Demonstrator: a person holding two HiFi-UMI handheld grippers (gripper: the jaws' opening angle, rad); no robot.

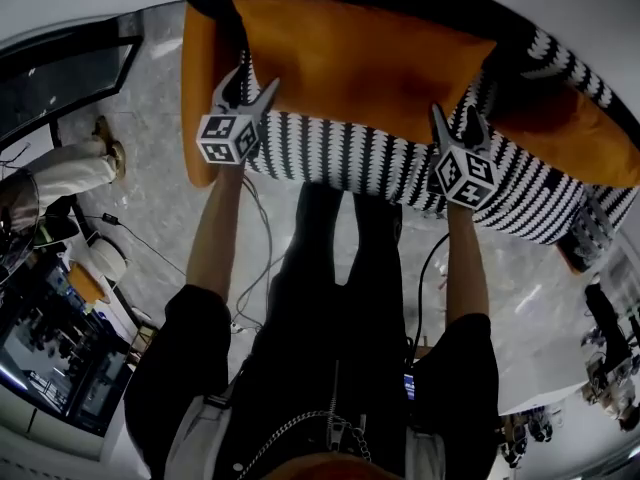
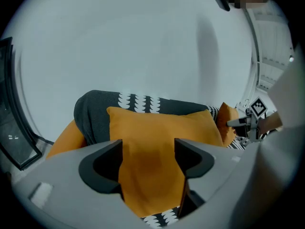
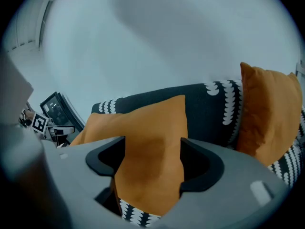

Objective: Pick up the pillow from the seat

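- Hovering at the near edge of the orange pillow (image 1: 365, 63): left gripper (image 1: 250, 83) by its lower left corner, right gripper (image 1: 457, 118) by its lower right corner.
- Pillow leans on the dark backrest (image 2: 95, 113), upper centre of the head view, its bottom edge on the black-and-white patterned seat (image 1: 380, 168).
- Both claws stand wide. Each gripper view shows pillow fabric in the gap, and the pads don't look to be pressing yet.
- Risk: closing this low could pinch the seat cover along with the pillow, since the pattern shows right under both jaw gaps.
- Risk: a bite on loose corner fabric only would let the pillow sag or slip on the lift.
- Risk: uneven closing would leave it hanging tilted from one corner.
- Around: second orange cushion (image 1: 590, 138) at right, near the pillow, and it may drag along. More orange padding (image 1: 198, 88) sits at the seat's left end.
- Floor: cables (image 1: 255, 258) by the feet; another person's leg (image 1: 75, 168) at left, well apart.
- Nothing blocks the grab.
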